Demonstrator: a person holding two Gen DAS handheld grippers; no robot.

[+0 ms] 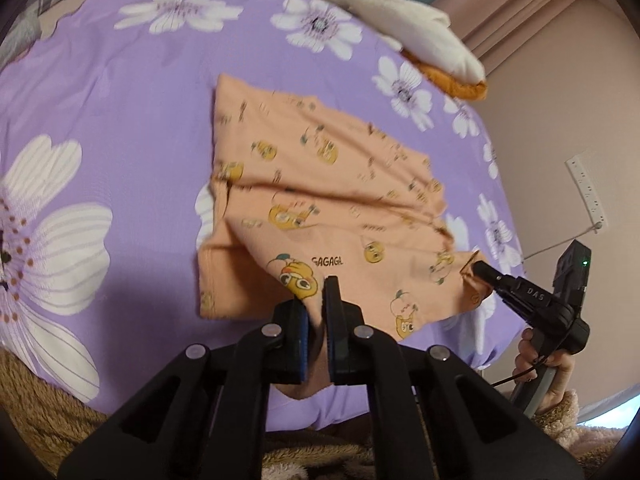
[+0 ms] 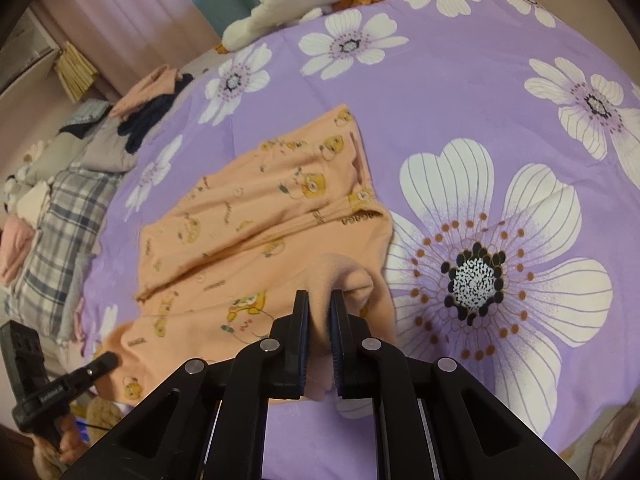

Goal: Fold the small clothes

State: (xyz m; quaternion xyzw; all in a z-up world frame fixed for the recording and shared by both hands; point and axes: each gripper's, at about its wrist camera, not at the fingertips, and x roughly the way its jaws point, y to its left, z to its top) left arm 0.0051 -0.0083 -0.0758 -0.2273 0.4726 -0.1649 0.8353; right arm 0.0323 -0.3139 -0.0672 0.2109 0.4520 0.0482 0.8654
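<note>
A small orange garment (image 1: 320, 184) with yellow cartoon prints lies on the purple flowered bedsheet (image 1: 120, 128); its near edge is lifted. My left gripper (image 1: 318, 292) is shut on the garment's near hem. My right gripper (image 2: 320, 304) is shut on another near corner of the same garment (image 2: 248, 232). In the left wrist view the right gripper (image 1: 478, 268) shows at the right, pinching the garment's corner. In the right wrist view the left gripper (image 2: 108, 358) shows at the lower left, at the garment's other corner.
A white and orange plush toy (image 1: 400, 28) lies at the bed's far edge. A pile of other clothes (image 2: 68, 184) and a plaid cloth sit at the bed's left side in the right wrist view. A brown fuzzy blanket (image 1: 48, 396) lies at the near edge.
</note>
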